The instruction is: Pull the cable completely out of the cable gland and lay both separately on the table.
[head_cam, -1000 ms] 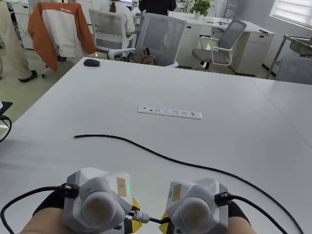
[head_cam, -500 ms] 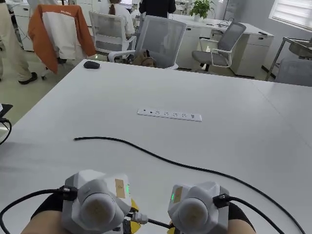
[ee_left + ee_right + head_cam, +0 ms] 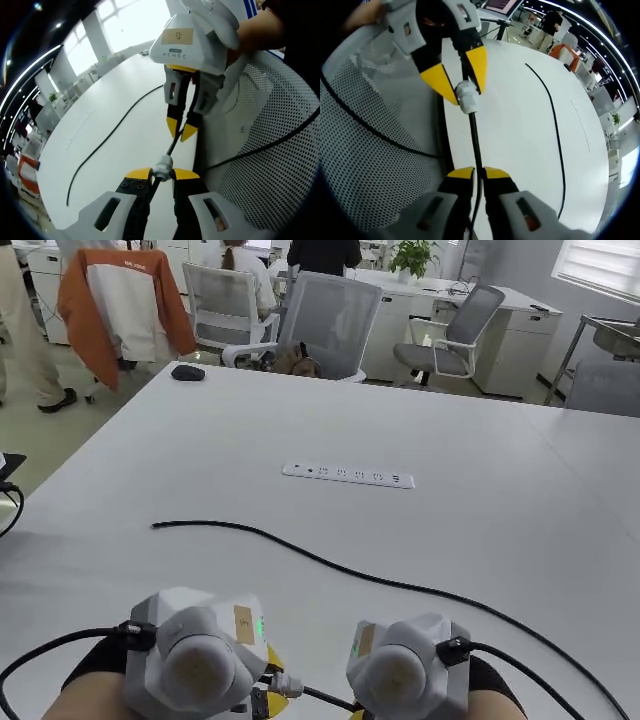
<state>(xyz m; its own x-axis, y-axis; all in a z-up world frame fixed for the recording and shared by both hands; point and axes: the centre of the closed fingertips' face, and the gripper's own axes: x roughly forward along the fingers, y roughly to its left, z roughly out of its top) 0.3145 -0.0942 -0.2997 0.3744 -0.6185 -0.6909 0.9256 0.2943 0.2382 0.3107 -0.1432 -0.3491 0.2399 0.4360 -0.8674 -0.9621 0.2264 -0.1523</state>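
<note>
Since half a second ago, the right gripper (image 3: 352, 706) has slid a little lower and further from the left gripper (image 3: 262, 690) at the bottom edge of the head view, so slightly more black cord shows between them.

In the left gripper view, the left gripper (image 3: 161, 174) has its yellow-tipped jaws closed narrowly on the small white plastic cable gland (image 3: 162, 165), at lower centre. The thin black cable (image 3: 173, 146) runs up out of the gland to the right gripper (image 3: 181, 132), whose jaws are pinched shut on it.

In the right gripper view, the right gripper (image 3: 478, 173) clamps the cable (image 3: 475, 140) at lower centre, and the cable gland (image 3: 467, 97) sits above it, threaded on the cable, between the tips of the left gripper (image 3: 462, 75).

In the head view, the cable gland (image 3: 283, 683) is at lower centre, between the two grippers. The rest of the cable (image 3: 330, 561) lies in a long curve across the white table (image 3: 400, 420), from centre left to lower right. A white power strip (image 3: 347, 472) lies at the middle of the table, well apart from the cable.
</note>
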